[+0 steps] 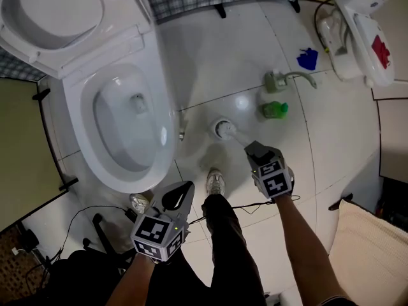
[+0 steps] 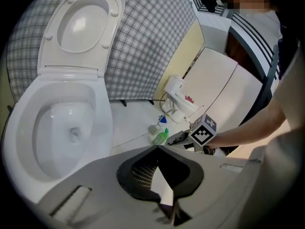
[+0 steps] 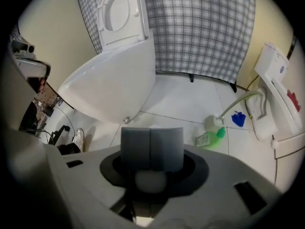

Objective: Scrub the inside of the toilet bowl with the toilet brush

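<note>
The white toilet (image 1: pixel 167 101) stands at the left with its lid up; its bowl (image 2: pixel 62 128) holds a little water. The toilet brush (image 1: pixel 224 129) stands to the right of the toilet, its white round end on the floor tiles. Its handle slants up into my right gripper (image 1: pixel 254 149), which is shut on it; the grey pads (image 3: pixel 136 149) stand together over the white handle. My left gripper (image 1: pixel 185 187) hovers near the bowl's front rim with its tips touching and nothing in them (image 2: pixel 156 148).
A green bottle (image 1: pixel 275 109), a pale bottle with a hose (image 1: pixel 275 80) and a blue item (image 1: pixel 308 58) lie on the tiles beyond the brush. A white appliance with a red label (image 1: pixel 360 27) stands at the top right. The person's shoe (image 1: pixel 215 182) and cables (image 1: pixel 89 212) are by the toilet's front.
</note>
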Demonstrator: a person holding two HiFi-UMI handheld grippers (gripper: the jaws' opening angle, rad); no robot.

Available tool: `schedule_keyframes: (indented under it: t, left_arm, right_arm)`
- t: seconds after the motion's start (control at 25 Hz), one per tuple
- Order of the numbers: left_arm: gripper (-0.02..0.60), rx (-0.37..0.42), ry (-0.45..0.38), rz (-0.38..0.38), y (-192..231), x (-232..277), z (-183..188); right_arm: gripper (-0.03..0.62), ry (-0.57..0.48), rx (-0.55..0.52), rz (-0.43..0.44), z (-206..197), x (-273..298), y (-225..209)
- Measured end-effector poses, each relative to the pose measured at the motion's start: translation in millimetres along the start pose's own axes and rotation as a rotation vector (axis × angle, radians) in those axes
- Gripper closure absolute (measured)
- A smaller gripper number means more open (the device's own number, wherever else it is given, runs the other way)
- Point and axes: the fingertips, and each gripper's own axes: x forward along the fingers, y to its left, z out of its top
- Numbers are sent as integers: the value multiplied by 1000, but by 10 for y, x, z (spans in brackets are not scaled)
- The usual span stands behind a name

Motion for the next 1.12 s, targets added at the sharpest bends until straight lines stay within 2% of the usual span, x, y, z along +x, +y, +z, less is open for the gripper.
schedule_keyframes:
  t: [0.28,0.48,0.92,1.04,1.12]
  left_arm:
    - [572,-40,-14,18,-17,57,-48]
    - [572,-45,-6,28,2,33,-117]
    - [572,-100,-59,75,184,-11,10]
    - [572,-107,-75,80,240,-61,73]
    - [572,-104,-81,76,271,-107,111]
  right_arm:
    - [424,72,-111,-3,80,298,43]
    - [422,84,-160,-13,282,444,49]
    - [418,150,-232,-35,494,730,73]
    - [412,155,-223,-32,519,694,86]
    - [338,144,-187,-23,577,606,118]
